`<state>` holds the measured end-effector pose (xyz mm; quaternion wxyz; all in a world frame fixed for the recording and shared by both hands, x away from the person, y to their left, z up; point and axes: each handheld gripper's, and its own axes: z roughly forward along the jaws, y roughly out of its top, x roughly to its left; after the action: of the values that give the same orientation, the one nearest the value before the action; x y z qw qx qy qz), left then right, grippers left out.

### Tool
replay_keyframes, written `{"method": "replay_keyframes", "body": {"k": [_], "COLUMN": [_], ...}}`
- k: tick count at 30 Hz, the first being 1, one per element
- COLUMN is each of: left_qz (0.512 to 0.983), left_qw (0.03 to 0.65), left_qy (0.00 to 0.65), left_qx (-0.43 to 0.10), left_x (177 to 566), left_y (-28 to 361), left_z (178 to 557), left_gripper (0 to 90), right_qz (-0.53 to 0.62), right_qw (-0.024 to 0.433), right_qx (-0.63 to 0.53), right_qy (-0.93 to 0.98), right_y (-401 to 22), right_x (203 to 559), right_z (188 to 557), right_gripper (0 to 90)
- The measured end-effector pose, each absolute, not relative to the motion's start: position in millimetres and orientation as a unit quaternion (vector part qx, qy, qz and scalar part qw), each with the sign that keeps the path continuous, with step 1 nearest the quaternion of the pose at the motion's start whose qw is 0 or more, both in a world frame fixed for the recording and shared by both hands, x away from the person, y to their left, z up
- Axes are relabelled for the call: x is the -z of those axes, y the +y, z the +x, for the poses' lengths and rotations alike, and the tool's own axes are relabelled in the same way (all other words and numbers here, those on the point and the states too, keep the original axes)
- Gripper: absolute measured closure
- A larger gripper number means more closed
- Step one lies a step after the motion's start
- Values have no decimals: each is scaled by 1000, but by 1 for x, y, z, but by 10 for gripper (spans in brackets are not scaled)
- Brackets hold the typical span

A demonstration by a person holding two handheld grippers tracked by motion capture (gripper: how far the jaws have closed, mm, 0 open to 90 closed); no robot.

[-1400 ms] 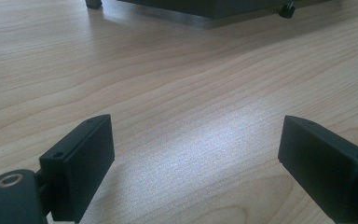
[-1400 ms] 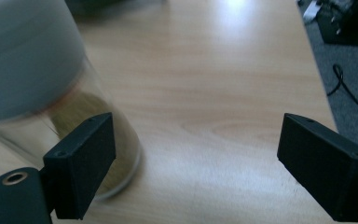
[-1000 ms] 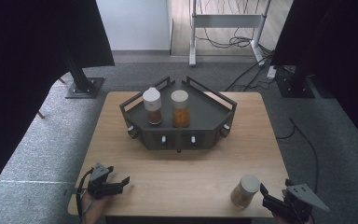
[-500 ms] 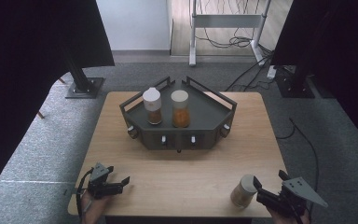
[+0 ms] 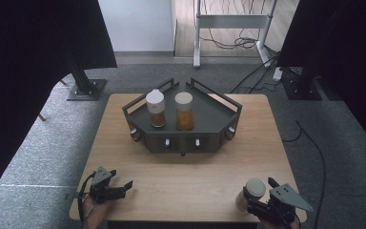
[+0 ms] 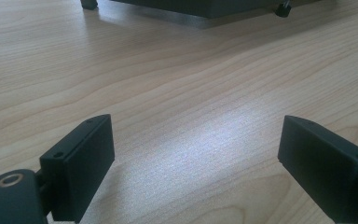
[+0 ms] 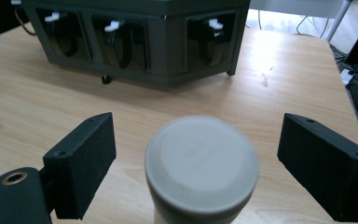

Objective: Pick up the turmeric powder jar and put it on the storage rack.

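The right gripper (image 7: 196, 172) stood wide open around the grey-capped cylindrical jar (image 7: 201, 168), probably light, rigid, smooth; best held below the cap. The left gripper (image 6: 196, 170) was open, empty.

Three jars and a dark rack on a wooden table

A jar (image 5: 251, 193) with a pale grey lid stands upright near the table's near right corner, well apart from the rack; in the right gripper view its round lid (image 7: 202, 163) sits between the two jaws without touching them. Two more jars stand upright side by side on the dark angular rack (image 5: 209, 125): a white-lidded jar (image 5: 155, 108) with brown contents at left, and a beige-lidded jar (image 5: 184, 110) with orange contents at right.
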<state>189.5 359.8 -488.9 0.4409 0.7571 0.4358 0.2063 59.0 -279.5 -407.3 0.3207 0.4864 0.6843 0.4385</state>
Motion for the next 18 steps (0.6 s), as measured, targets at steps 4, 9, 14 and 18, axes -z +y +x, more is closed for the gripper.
{"method": "replay_keyframes", "body": {"k": [4,9,14,18], "left_qz": [757,757,757,757], "left_qw": [441,440,440,440], "left_qy": [435,436,436,436], "left_qx": [-206,-207,-207,-207], "left_x": [489,489,489,489], "left_y": [360,359,359,359], "left_z": [189,189,189,189], "left_gripper": [107,107,107,107], "right_qz": [490,493,497,501], "right_qw": [314,305,305,303], "right_qx": [-431,-428,-424,-426], "right_qy": [690,693,693,689], "right_y": [-279,-281,-282,-283], "right_x": [412,417,421,424], "right_z": [60,60,61,62], "right_gripper": [112,139,166,208]}}
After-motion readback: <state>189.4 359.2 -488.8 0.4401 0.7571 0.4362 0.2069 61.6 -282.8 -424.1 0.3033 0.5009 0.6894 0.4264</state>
